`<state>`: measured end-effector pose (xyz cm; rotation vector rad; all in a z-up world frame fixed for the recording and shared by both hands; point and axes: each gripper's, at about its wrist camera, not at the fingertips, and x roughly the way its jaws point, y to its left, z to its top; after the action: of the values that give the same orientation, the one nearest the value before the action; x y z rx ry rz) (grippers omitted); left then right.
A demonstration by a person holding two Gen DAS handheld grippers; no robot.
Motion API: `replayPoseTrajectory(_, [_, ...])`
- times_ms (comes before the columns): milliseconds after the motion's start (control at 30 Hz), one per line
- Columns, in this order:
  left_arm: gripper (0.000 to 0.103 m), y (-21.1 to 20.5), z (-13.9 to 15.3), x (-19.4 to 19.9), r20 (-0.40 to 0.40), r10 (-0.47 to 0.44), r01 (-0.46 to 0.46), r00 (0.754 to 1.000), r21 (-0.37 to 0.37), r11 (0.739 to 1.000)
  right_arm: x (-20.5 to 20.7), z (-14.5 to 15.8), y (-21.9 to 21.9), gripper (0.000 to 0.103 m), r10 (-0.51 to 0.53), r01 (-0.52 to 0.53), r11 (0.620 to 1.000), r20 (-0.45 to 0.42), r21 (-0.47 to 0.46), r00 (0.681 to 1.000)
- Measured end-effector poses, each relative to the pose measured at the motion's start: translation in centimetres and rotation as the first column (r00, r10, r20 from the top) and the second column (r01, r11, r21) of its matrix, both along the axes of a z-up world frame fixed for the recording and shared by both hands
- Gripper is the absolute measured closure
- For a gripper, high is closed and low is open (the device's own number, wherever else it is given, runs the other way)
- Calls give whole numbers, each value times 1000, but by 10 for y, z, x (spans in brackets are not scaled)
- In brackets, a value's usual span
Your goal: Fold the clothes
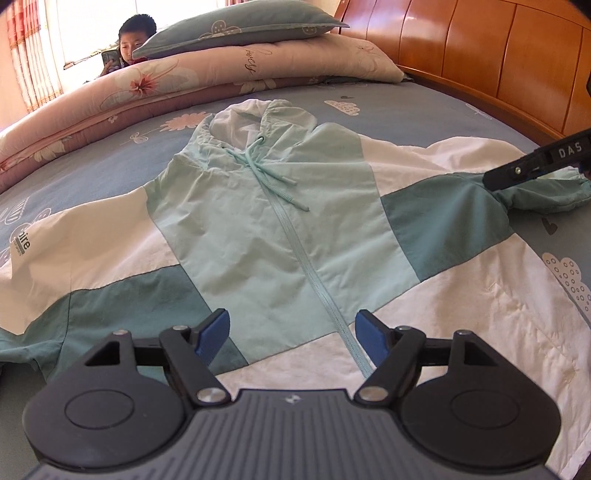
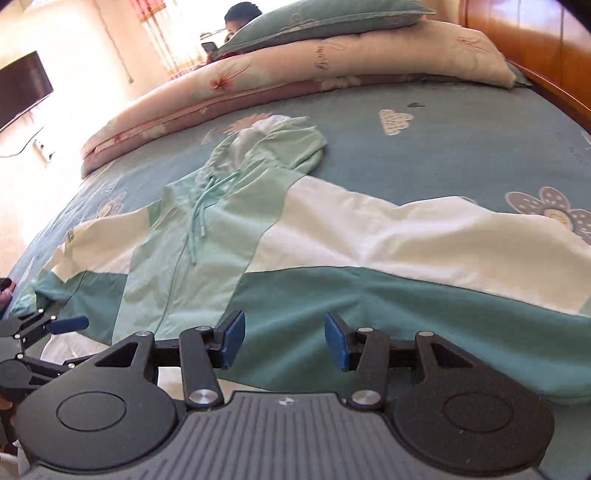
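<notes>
Bed (image 1: 424,110) w/ blue-grey sheet printed w/ flowers & clouds is filling both views. Wooden headboard (image 1: 480,55) is running along the far right. At the far end a pink floral quilt (image 1: 184,81) is lying rolled, w/ a grey-green pillow (image 1: 240,29) sitting on top. Behind the quilt a person (image 1: 135,37) is looking at a phone. Red-patterned curtain (image 1: 26,55) is hanging at far left by a bright window; in the right wrist view a dark TV (image 2: 22,88) is showing on the pale wall.

Hooded jacket (image 1: 258,221) is lying flat, front up, zipped, mid-bed: hood toward the quilt, hem toward the cameras, both sleeves spreading outward. Panels are mint, white & darker teal; drawstrings are trailing down the chest.

Left gripper (image 1: 291,336) is hovering over the hem near the zipper's lower end, jaws standing wide apart, blue pads (image 1: 214,332) clear of each other & holding nothing; can't tell if they're touching fabric.

Right gripper (image 2: 284,339) is sitting low over the teal part of the jacket's sleeve, jaws parted fairly wide, nothing clamped btwn them. In the left wrist view one black finger is lying at the teal sleeve near the cuff, where the fabric is bunching; contact looks likely but can't tell for sure.
</notes>
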<state>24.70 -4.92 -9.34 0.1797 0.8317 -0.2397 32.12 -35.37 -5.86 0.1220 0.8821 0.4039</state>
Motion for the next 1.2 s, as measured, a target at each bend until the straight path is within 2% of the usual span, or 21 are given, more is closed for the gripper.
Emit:
replayPoseTrajectory(100, [28, 9, -15, -1, -34, 9, -9, 999, 16, 1000, 5, -25, 54, 51, 66, -67, 995, -13, -77, 998])
replayPoseTrajectory(133, [28, 12, -21, -2, -45, 12, -11, 999, 22, 1000, 3, -34, 58, 51, 60, -63, 992, -26, -113, 998])
replayPoseTrajectory(200, [28, 17, -31, -2, -67, 19, -17, 998, 33, 999, -7, -50, 57, 50, 69, -74, 980, -32, -186, 997])
replayPoseTrajectory(333, [20, 35, -39, -27, -60, 22, -21, 998, 17, 1000, -43, -52, 32, 46, 74, -75, 953, -13, -293, 997])
replayPoseTrajectory(433, [20, 47, -40, -46, -33, 7, -6, 999, 34, 999, -65, -53, 8, 39, 47, -70, 938, -75, -340, 996])
replayPoseTrajectory(467, [18, 49, -39, -45, -27, 2, 0, 1000, 48, 999, -71, -52, 2, 39, 35, -63, 939, -89, -339, 995])
replayPoseTrajectory(533, [18, 51, -37, -34, 6, 45, -46, 999, 117, 992, -80, -44, -4, 39, 4, -40, 937, -103, -347, 995])
replayPoseTrajectory(600, [18, 59, -33, -14, -21, 120, -117, 993, 109, 987, -90, -28, 0, 39, 0, -18, 951, -59, -309, 998])
replayPoseTrajectory(633, [24, 58, -27, -12, -41, 121, -118, 992, 84, 990, -96, -19, 7, 39, 14, -25, 963, -42, -270, 999])
replayPoseTrajectory(700, [24, 55, -15, -7, -77, 119, -117, 990, 33, 993, -103, -17, 25, 38, 42, -49, 971, -32, -235, 999])
replayPoseTrajectory(733, [21, 50, -8, -15, -54, 77, -76, 996, 19, 997, -107, -20, 35, 37, 56, -63, 971, -34, -230, 998])
replayPoseTrajectory(833, [21, 34, -1, -37, -49, -11, 14, 999, 70, 997, -116, -30, 66, 37, 98, -104, 971, -41, -215, 994])
replayPoseTrajectory(967, [21, 34, -18, -70, -113, -24, 41, 993, 155, 987, -129, -47, 91, 37, 114, -127, 970, -73, -209, 991])
replayPoseTrajectory(1067, [20, 46, -33, -103, -168, -18, 42, 986, 140, 989, -144, -55, 88, 35, 107, -122, 973, -83, -197, 991])
replayPoseTrajectory(1100, [18, 49, -35, -117, -159, -7, 26, 987, 120, 992, -150, -56, 85, 35, 103, -118, 975, -85, -190, 991])
replayPoseTrajectory(1200, [16, 59, -36, -149, -221, 30, -22, 975, 40, 999, -171, -57, 72, 33, 87, -102, 984, -101, -148, 991])
